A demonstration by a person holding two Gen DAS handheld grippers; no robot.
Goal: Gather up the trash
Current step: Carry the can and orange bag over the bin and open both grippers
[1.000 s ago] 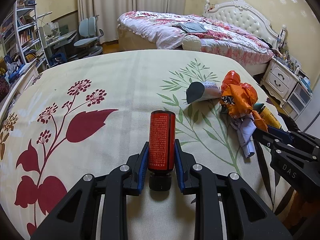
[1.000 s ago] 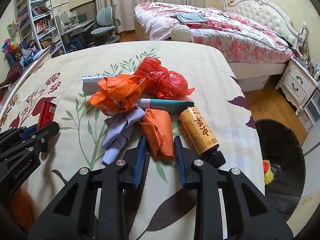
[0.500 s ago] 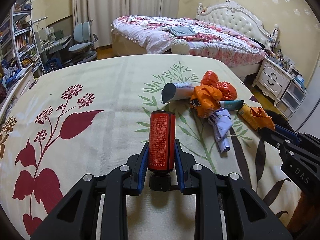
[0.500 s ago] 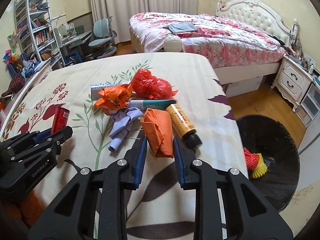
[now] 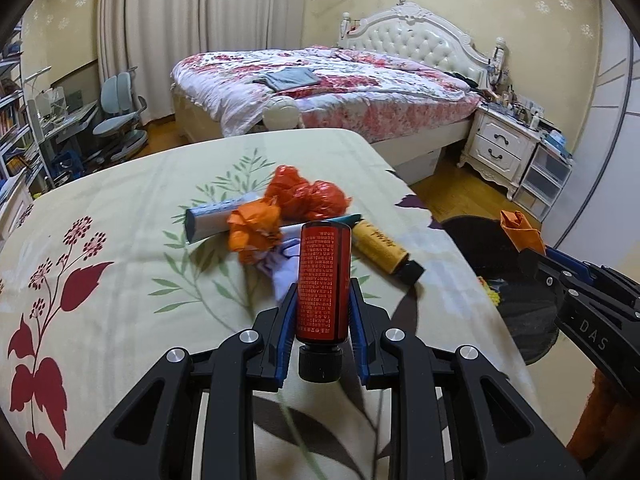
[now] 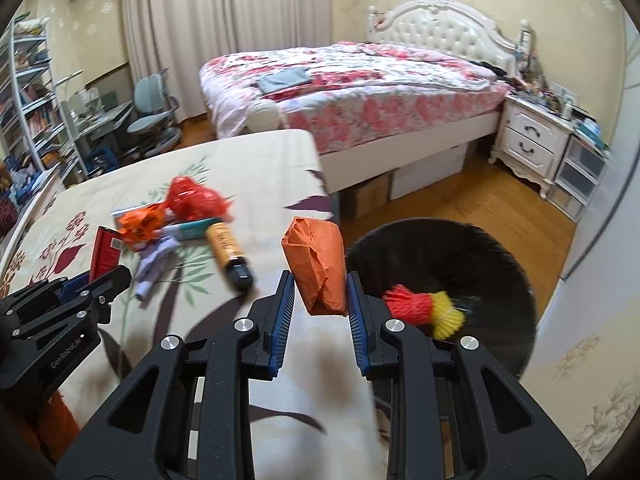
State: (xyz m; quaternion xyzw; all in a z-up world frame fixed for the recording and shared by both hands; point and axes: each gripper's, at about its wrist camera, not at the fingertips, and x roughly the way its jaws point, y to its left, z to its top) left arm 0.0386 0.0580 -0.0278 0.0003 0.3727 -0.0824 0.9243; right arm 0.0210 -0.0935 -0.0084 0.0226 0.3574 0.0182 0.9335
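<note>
Beside the worktop (image 6: 248, 168), the bin (image 6: 500, 264) is holding net trash (image 6: 424, 308); left fingers (image 5: 286, 320) are pinching a red bottle (image 5: 322, 280), right fingers (image 6: 354, 300) an orange wad (image 6: 316, 264); several scraps (image 5: 256, 232) are remaining mid-worktop.

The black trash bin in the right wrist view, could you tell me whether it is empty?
No, the black trash bin already holds a red and yellow mesh bundle lying inside it.

Red cylindrical bottle (image 5: 323, 280), black cap toward camera, held off the bedspread. Folded orange paper wad (image 6: 316, 264), lifted, at the rim of the black round bin (image 6: 516, 276). Bin holds red-and-yellow mesh netting (image 6: 424, 310). On the cloth, clustered: amber bottle with black cap (image 5: 382, 250) lying flat, crumpled orange bag (image 5: 254, 232), red plastic bag (image 5: 308, 196), pale tube (image 5: 218, 218), lilac paper scrap (image 5: 282, 274).
</note>
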